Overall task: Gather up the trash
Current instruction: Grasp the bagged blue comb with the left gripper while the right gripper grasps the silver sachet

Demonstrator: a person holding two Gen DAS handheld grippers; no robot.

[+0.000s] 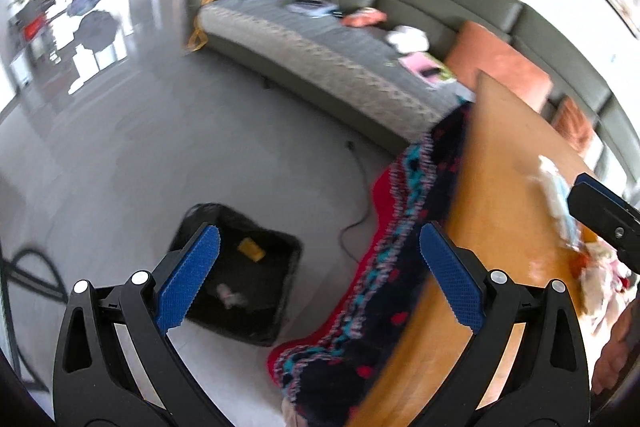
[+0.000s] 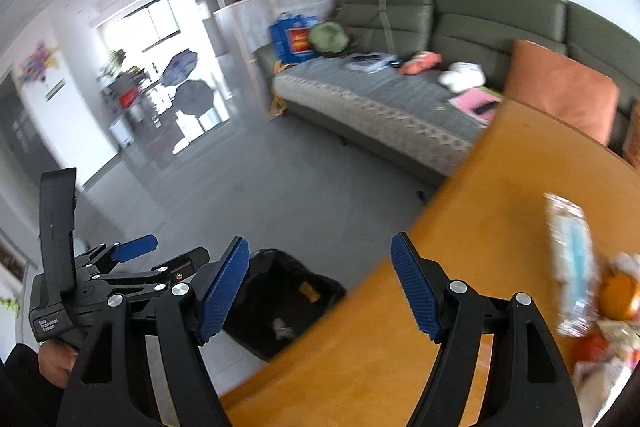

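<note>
My left gripper is open and empty, hanging over the floor between a black-lined bin and the wooden table. The bin holds a yellow scrap and a crumpled white piece. My right gripper is also open and empty, over the table's near edge. Trash lies at the table's right: a clear-and-blue wrapper, an orange and crumpled wrappers. The bin sits on the floor below the table edge. My left gripper shows at the left of the right wrist view.
A red and dark patterned rug lies under the table. A black cable runs across the grey floor. A green sofa with cushions, bags and loose items stands behind. A hand grips the left tool.
</note>
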